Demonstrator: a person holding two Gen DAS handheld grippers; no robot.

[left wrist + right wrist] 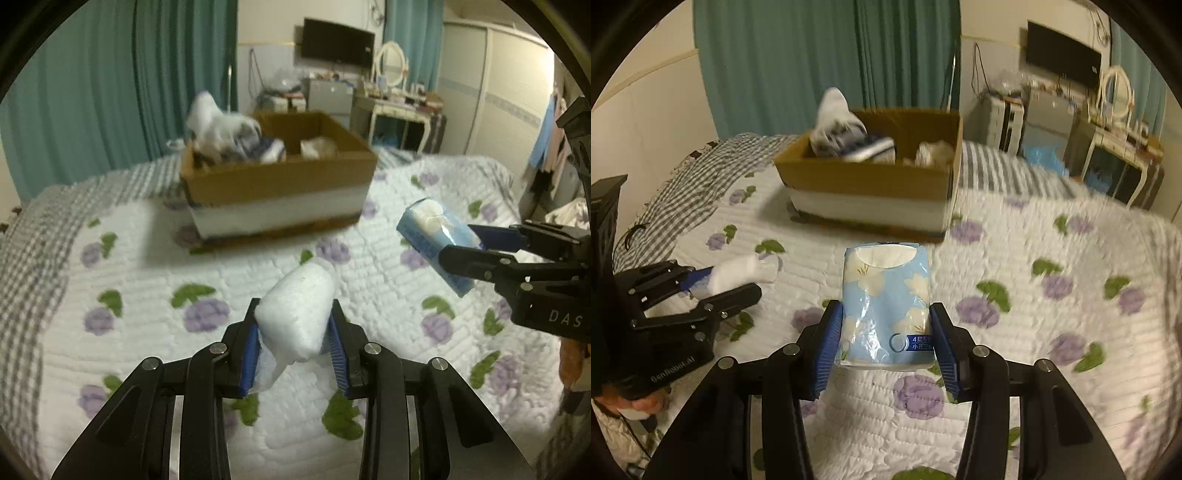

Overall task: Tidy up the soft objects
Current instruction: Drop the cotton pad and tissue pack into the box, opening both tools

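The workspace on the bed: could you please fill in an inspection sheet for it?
Surface: quilted floral bedspread, with a grey checked cover at its far edge.
Job's things: white soft pack and blue tissue pack, both lifted; cardboard box already holds soft items.
Clutter: nothing seen on the quilt.
Grippers: left gripper shut on the white soft pack; right gripper shut on the blue tissue pack.
Cables: wires hang on the far wall.
Surroundings: teal curtains, wall television, dressing table with mirror, wardrobe.
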